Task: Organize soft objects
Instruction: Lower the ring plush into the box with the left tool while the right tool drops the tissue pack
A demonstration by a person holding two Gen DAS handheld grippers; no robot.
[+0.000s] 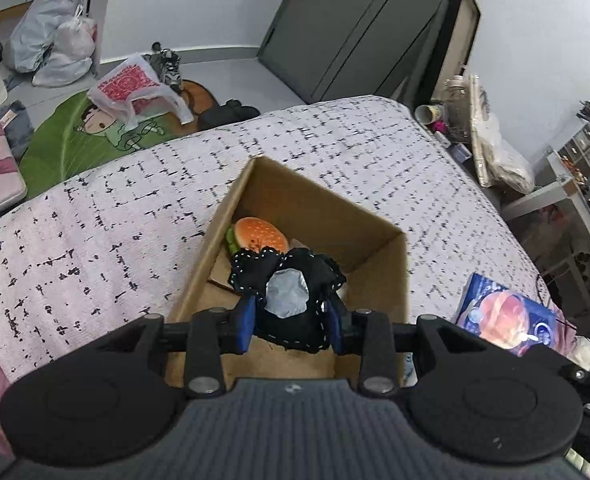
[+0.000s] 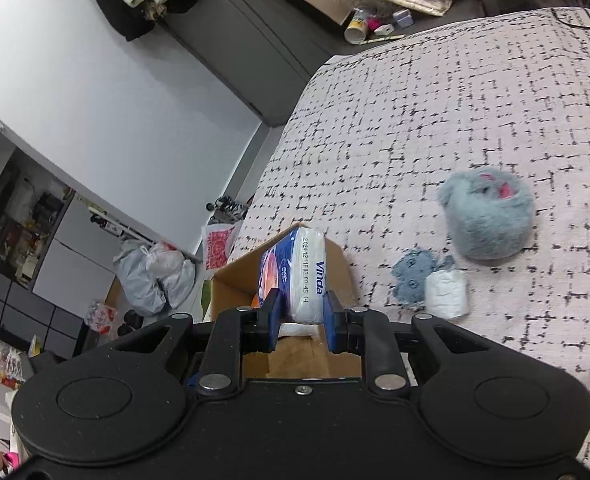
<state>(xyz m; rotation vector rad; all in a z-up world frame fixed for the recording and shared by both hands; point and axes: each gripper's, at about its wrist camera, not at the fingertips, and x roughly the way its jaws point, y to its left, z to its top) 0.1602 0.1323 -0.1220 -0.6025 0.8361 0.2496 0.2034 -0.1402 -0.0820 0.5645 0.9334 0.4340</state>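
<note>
Hanging over the open cardboard box [image 1: 379, 256] on the checked bedspread [image 1: 95, 240], the left gripper [image 1: 291, 320] is seen with its blue pads pinching a black stitched plush toy [image 1: 287, 280] with a grey patch, held just above the box interior. A burger-shaped soft toy [image 1: 261, 234] is already lodged inside, at about eleven o'clock from the held plush. In the right wrist view, the right gripper [image 2: 301, 312] is clamped narrowly on a Vinda tissue pack [image 2: 295, 276], which is poised over the near end of the same box [image 2: 231, 280]. The deposit is judged to be the step in hand, with both items about to be dropped in. It is best done by the plush being lowered to the free floor at five o'clock of the burger before the pads are spread, so that nothing bounces over the wall. The tissue pack is better released one at a time after it, laid flat along a side wall, with the two grippers kept apart above the narrow opening. On the bedspread, at two o'clock from the right gripper, a fluffy blue-grey plush [image 2: 487, 216] is left, with a blue knitted piece [image 2: 413, 276] and a white roll [image 2: 447, 294] beside it, still to be gathered.
</note>
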